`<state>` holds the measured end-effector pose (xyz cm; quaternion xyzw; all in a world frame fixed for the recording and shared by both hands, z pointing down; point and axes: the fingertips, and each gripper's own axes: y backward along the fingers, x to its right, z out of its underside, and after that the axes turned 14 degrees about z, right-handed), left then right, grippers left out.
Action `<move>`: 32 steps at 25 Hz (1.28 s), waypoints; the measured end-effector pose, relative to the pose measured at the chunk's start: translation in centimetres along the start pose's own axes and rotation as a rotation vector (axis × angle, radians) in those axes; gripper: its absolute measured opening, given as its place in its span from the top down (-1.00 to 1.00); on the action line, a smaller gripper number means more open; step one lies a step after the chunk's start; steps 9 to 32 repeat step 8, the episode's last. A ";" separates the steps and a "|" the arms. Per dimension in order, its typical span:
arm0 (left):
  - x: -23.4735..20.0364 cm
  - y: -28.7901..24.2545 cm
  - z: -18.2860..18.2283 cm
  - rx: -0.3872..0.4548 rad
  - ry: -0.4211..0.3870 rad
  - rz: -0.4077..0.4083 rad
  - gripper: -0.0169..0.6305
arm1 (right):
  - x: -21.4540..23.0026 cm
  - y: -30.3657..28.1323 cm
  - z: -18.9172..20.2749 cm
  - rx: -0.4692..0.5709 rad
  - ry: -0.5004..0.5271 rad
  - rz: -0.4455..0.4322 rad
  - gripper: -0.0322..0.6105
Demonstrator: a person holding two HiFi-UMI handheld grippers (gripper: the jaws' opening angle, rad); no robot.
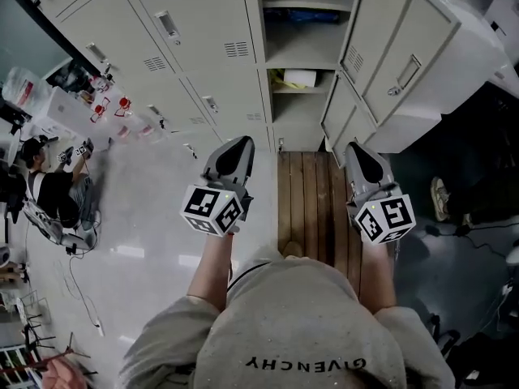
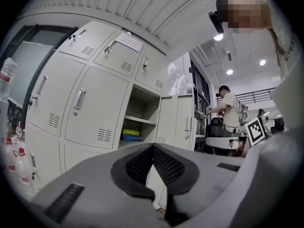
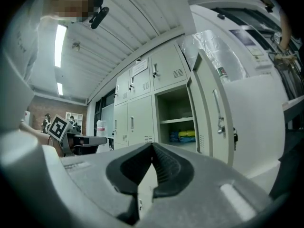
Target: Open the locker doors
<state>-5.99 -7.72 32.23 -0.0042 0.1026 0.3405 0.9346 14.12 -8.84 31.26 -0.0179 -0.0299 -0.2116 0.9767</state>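
Observation:
A bank of pale grey lockers (image 1: 186, 47) fills the top of the head view. One column (image 1: 298, 96) stands open, showing shelves with a yellow item (image 1: 293, 78); its doors (image 1: 405, 63) are swung out to the right. The doors left of it are closed, each with a handle (image 1: 168, 24). My left gripper (image 1: 241, 141) and right gripper (image 1: 351, 146) are held side by side short of the lockers, both shut and empty. In the left gripper view the left gripper (image 2: 153, 146) points at the open shelves (image 2: 137, 120). Past the right gripper (image 3: 153, 145) I see the open door (image 3: 213, 113).
A wooden floor strip (image 1: 308, 201) runs up to the open column. Bottles (image 1: 122, 108) stand on a table at the left, and a person (image 1: 53, 189) sits nearby. Another person (image 2: 231, 110) stands at a desk. A shoe (image 1: 442, 197) lies on the dark floor at the right.

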 end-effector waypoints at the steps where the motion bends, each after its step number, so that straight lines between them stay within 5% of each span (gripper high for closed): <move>1: 0.0 0.1 -0.3 0.001 -0.004 -0.001 0.95 | -0.2 0.1 -0.2 0.002 0.004 0.001 0.90; 32: 0.0 0.8 -1.2 -0.003 -0.021 -0.010 0.95 | -0.5 0.1 -0.6 0.007 0.000 -0.004 0.90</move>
